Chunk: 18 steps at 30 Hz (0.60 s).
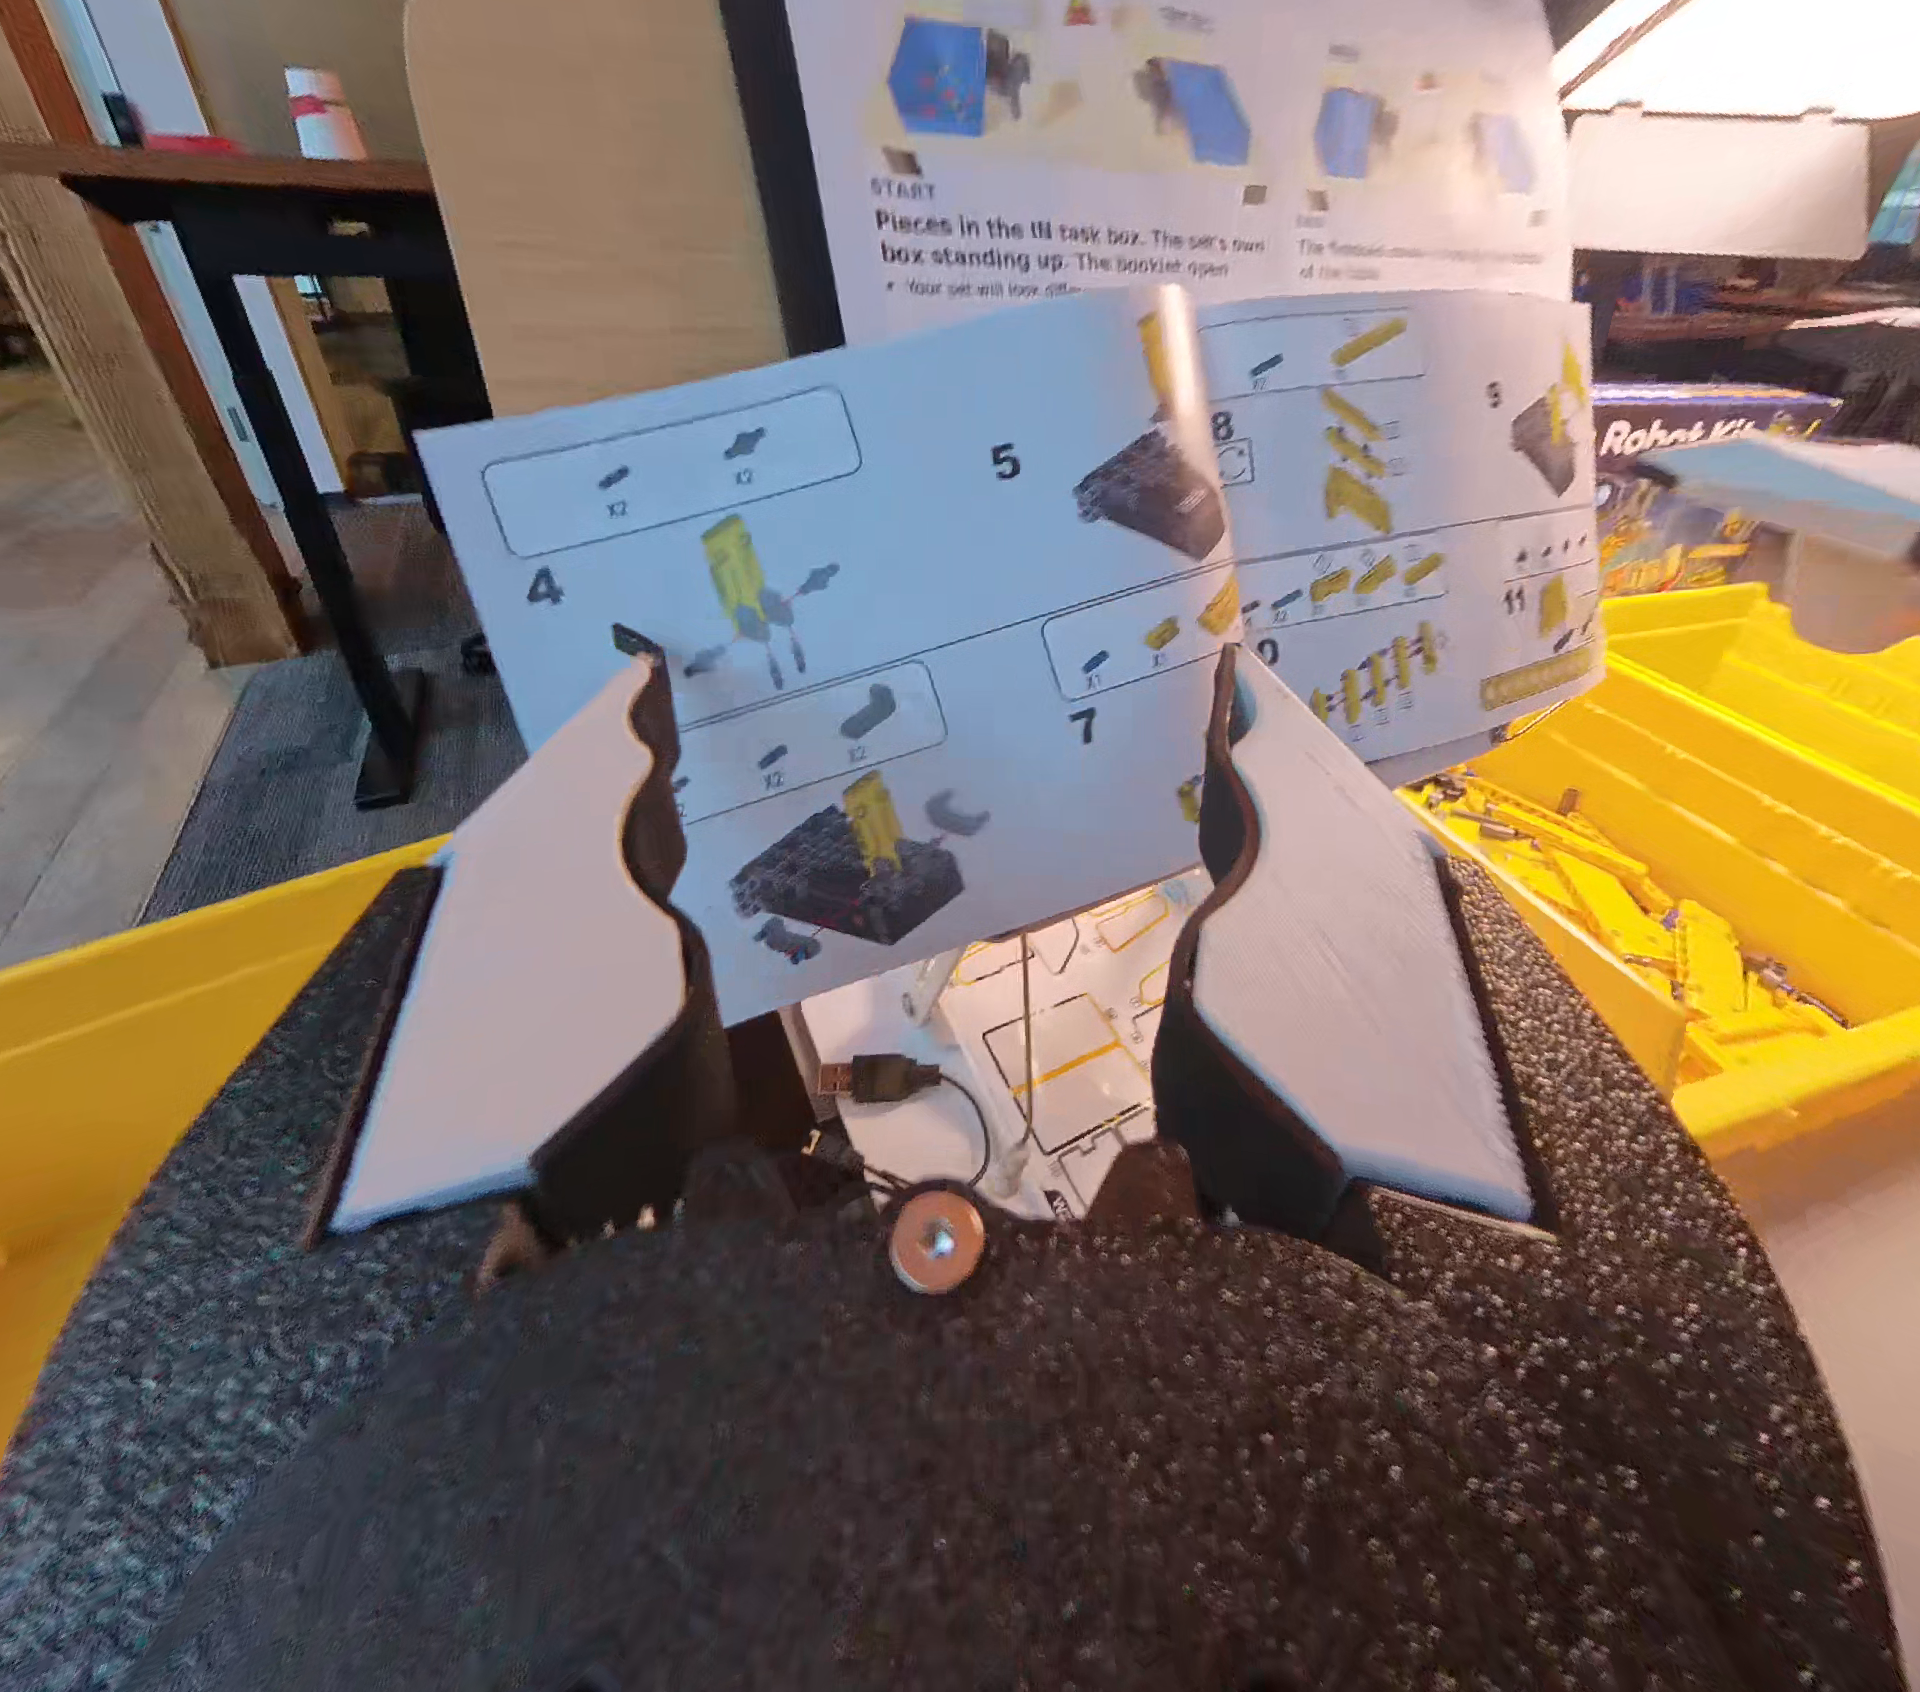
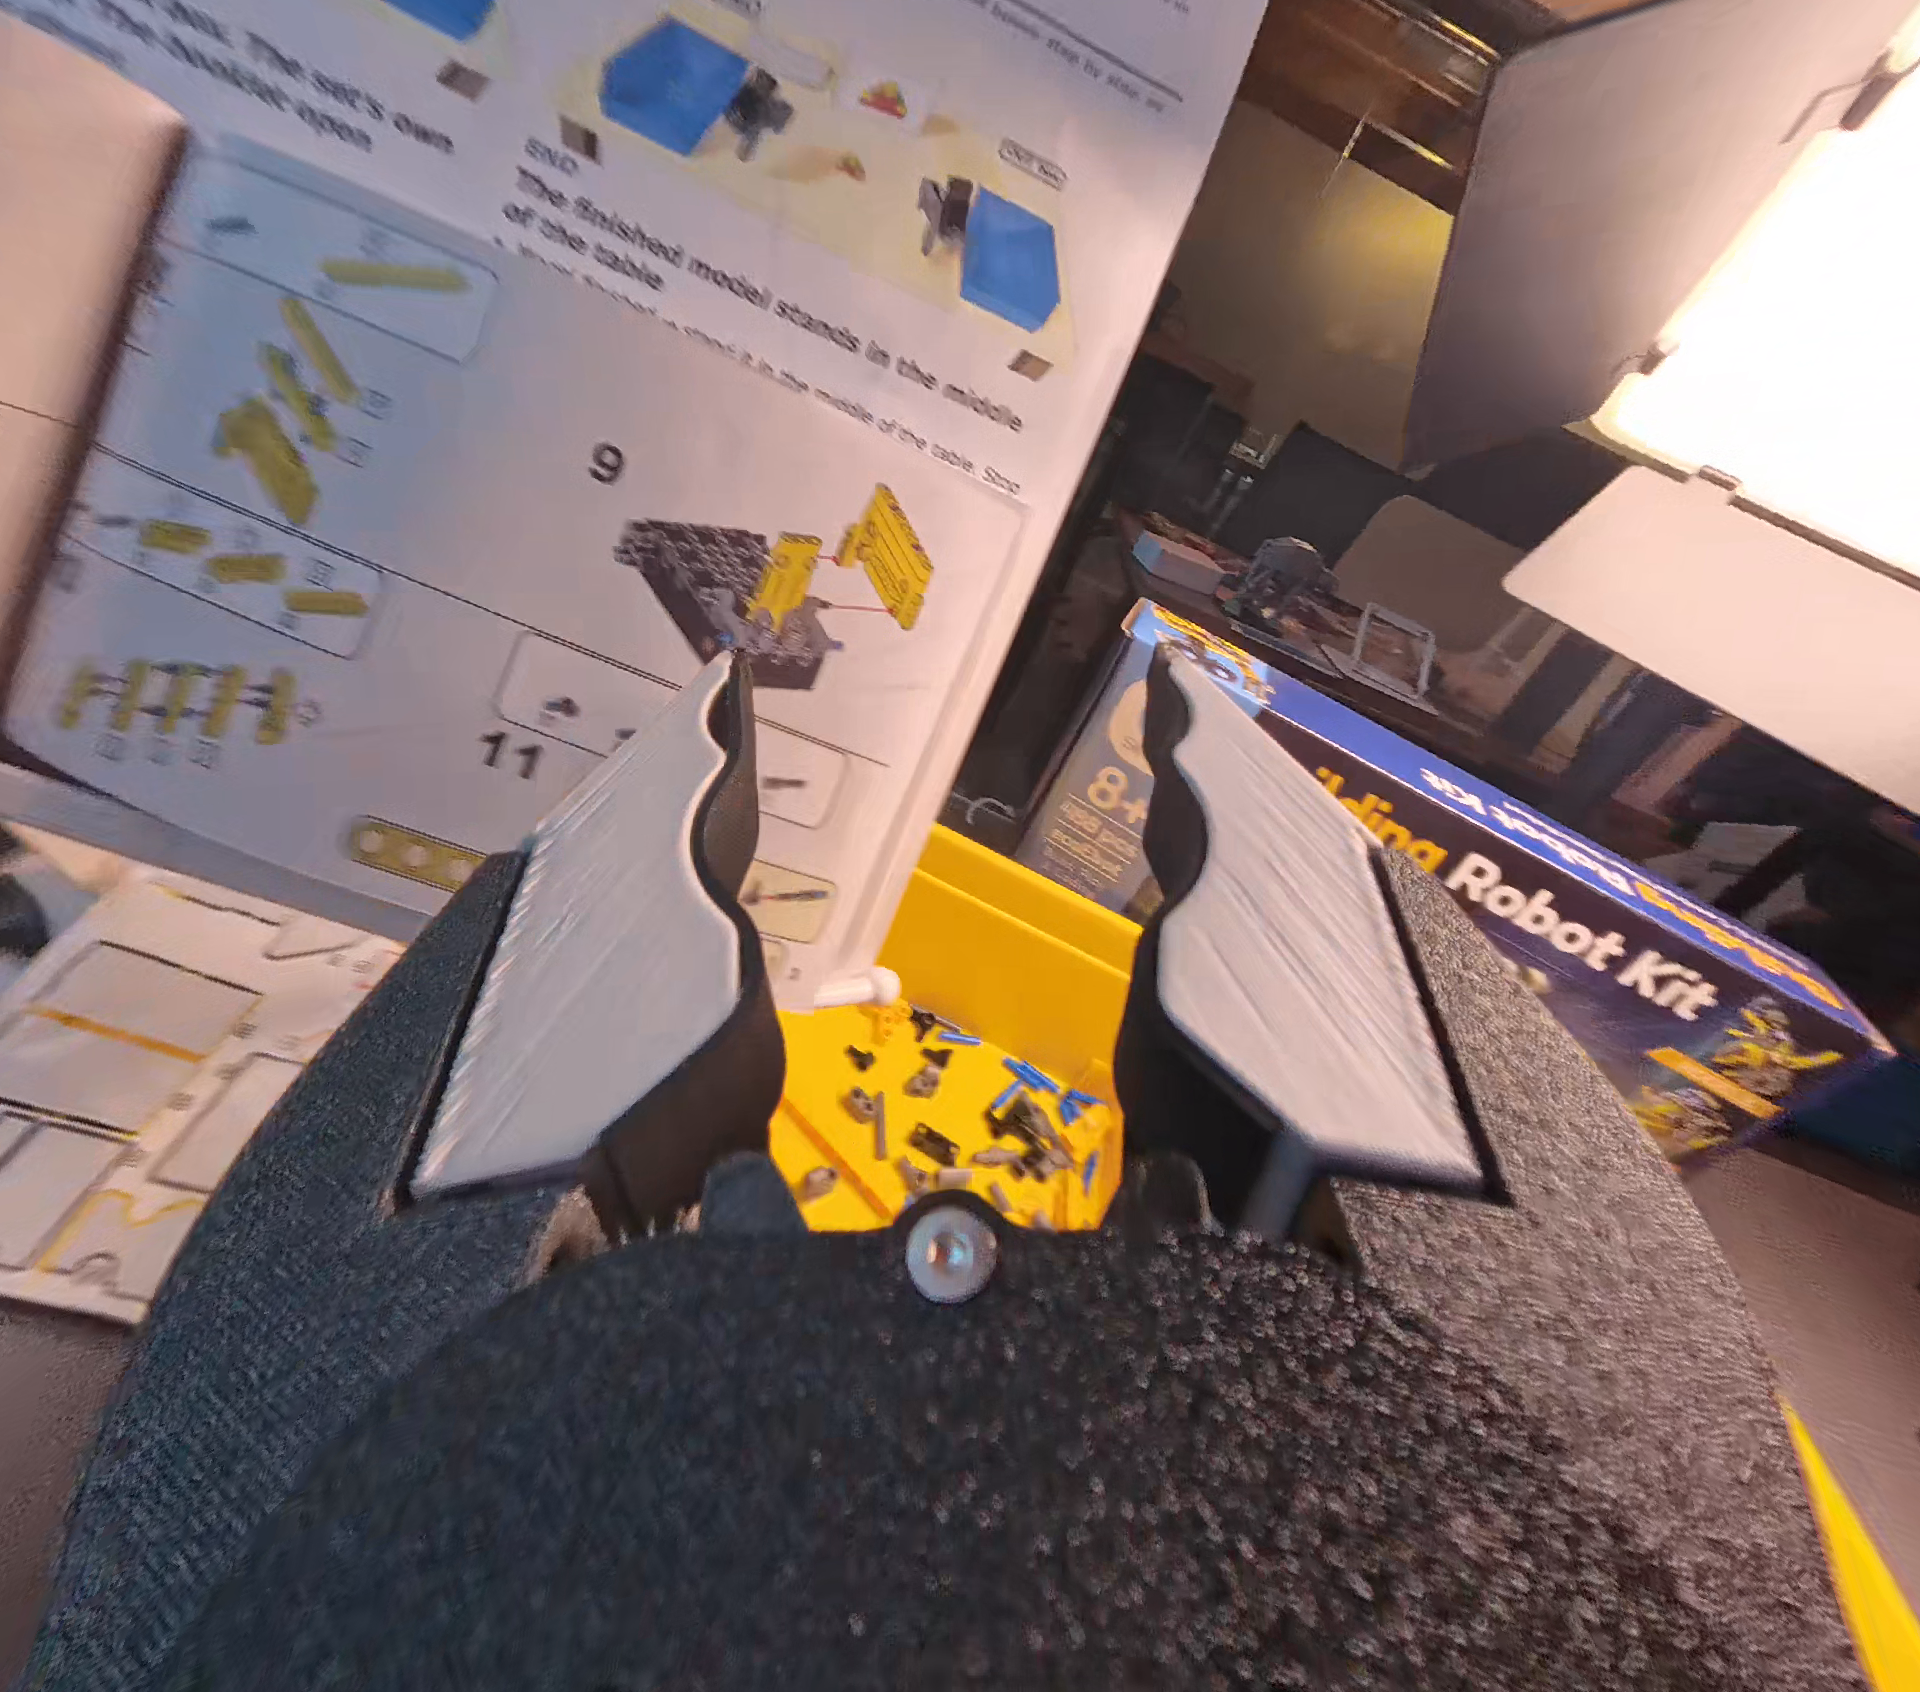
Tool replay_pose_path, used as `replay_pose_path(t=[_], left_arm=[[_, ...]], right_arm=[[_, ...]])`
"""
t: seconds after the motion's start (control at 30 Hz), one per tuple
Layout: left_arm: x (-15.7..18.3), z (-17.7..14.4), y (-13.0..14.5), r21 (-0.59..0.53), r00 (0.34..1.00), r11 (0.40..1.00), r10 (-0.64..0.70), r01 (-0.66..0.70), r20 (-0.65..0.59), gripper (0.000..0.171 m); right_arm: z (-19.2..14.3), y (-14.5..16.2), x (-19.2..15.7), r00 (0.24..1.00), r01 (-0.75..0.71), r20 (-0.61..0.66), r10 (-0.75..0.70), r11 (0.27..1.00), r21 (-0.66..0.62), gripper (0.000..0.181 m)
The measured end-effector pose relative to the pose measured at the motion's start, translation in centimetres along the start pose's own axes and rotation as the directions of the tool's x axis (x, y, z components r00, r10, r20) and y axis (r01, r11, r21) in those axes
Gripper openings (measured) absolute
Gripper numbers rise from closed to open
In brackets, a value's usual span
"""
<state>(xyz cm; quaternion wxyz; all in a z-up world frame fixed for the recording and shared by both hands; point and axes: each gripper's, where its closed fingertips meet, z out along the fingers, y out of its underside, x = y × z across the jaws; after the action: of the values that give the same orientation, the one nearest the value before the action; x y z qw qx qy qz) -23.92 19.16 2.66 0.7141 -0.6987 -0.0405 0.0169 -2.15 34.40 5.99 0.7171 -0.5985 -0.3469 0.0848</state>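
Observation:
An open instruction booklet (image 1: 883, 603) stands upright just beyond my left gripper (image 1: 935, 666), which is open and empty, its tips level with the lower page. A printed sheet (image 1: 1143, 32) hangs behind the booklet. My right gripper (image 2: 945, 655) is open and empty, its left fingertip (image 2: 727, 686) in front of the booklet's right page (image 2: 416, 551), with the printed sheet (image 2: 779, 32) above. Below and between its fingers lies a yellow bin (image 2: 997, 925) holding small grey, black and blue pieces (image 2: 966, 1112).
A yellow bin (image 1: 1714, 707) with several yellow pieces sits right of the booklet; another yellow bin wall (image 1: 156, 1071) is at left. A blue kit box (image 2: 1558, 936) lies at right. A white outlined sheet (image 1: 1060, 1040) carries a USB cable (image 1: 883, 1078). A bright light panel (image 2: 1818, 395) hangs at right.

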Motion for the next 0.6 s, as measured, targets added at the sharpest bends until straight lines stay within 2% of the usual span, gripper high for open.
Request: replay_pose_path(t=[0.13, 0.27, 0.37, 0.47, 0.6], left_arm=[[0.3, 0.8, 1.2, -0.033, 0.995, 0.995, 0.092, -0.091, 0.045, 0.112], [2.0, 0.5, 1.0, 0.007, 0.984, 0.986, 0.163, -0.164, 0.076, 0.111], [2.5, 0.9, 2.5, -0.048, 0.985, 0.986, 0.160, -0.157, 0.068, 0.115], [2.1, 1.5, 4.0, -0.092, 0.984, 0.984, 0.159, -0.151, 0.083, 0.116], [1.7, 2.0, 4.6, -0.105, 0.983, 0.985, 0.149, -0.138, 0.107, 0.100]], right_arm=[[-2.0, -2.9, -5.5, 0.987, -0.067, 0.154, 0.052, 0.993, 0.095, 0.071], [-0.2, 0.1, -9.5, 0.971, -0.037, 0.236, 0.034, 0.999, 0.007, 0.073], [1.2, 2.6, -9.2, 0.978, -0.021, 0.208, 0.026, 0.999, -0.023, 0.071], [1.5, 2.7, -8.0, 0.987, 0.002, 0.162, -0.005, 1.000, 0.020, 0.072], [1.7, 3.1, -6.7, 0.988, -0.004, 0.155, 0.002, 1.000, 0.015, 0.073]])
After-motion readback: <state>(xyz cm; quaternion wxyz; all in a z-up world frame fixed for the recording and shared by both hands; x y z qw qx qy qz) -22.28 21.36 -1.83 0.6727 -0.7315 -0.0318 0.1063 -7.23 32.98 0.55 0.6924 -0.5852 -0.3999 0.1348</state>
